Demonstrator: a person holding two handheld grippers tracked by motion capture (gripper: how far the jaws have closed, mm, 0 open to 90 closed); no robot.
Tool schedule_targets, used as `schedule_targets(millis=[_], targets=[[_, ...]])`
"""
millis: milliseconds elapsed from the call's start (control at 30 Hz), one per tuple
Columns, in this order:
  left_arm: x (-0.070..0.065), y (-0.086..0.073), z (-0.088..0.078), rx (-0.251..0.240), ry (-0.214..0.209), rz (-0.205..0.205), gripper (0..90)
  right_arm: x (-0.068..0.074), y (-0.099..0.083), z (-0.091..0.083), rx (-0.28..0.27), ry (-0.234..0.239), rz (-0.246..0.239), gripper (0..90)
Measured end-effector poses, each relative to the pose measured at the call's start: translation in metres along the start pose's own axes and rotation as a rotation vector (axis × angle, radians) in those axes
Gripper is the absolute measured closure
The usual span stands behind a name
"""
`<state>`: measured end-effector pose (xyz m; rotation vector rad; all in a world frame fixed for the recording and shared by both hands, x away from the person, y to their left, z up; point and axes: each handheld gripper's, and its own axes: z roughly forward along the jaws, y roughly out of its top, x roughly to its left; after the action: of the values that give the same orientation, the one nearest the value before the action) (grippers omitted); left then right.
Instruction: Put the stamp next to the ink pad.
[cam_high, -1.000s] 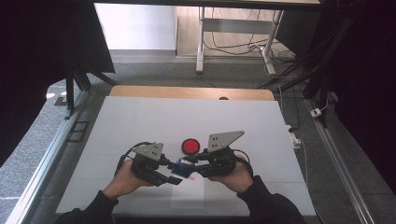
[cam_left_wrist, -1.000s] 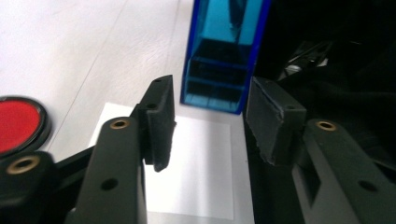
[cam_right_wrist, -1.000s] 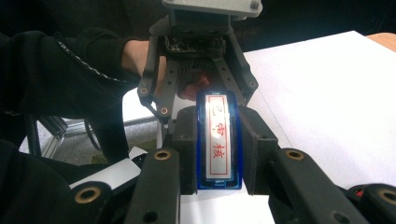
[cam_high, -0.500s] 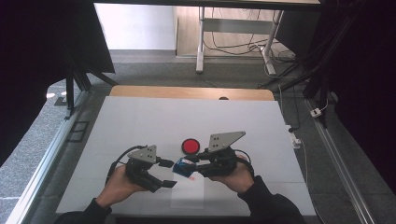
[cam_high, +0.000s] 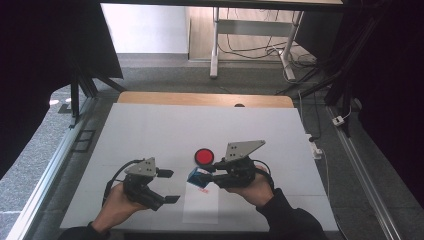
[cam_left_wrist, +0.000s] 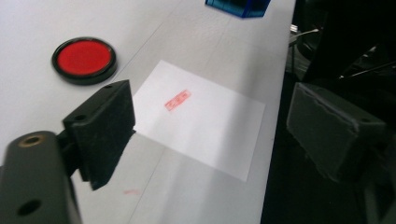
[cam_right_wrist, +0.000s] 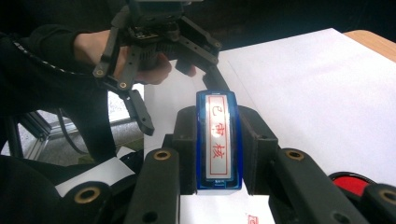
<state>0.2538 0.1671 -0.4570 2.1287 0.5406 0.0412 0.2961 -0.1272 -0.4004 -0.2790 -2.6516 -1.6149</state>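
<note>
high view: near the counter's (cam_high: 150, 130) front edge, the right tool (cam_high: 209, 172) clamps a blue stamp (cam_high: 198, 177) above a paper sheet (cam_high: 201, 207), beside a red ink pad (cam_high: 204, 157). left gripper view: left tool (cam_left_wrist: 210, 121) gapes wide, empty. right gripper view: stamp face bears red characters.

A desk frame (cam_high: 216, 45) and loose cables (cam_high: 250, 47) stand beyond the table (cam_high: 150, 130).

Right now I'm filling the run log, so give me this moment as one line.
right tool: shut on blue stamp, lifted | left tool: open, empty | paper: red imprint | ink pad: open
</note>
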Motion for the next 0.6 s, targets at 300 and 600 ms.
schedule_targets(millis=[300, 600], targets=[[-0.006, -0.009, -0.010, 0.007, 0.070, -0.037, 5.3, 0.000, -0.001, 0.001, 0.016, -0.016, -0.007, 70.8], [-0.013, -0.021, -0.018, 0.035, 0.120, -0.066, 2.0, -0.002, -0.002, 0.000, 0.024, -0.032, 0.000, 70.8]])
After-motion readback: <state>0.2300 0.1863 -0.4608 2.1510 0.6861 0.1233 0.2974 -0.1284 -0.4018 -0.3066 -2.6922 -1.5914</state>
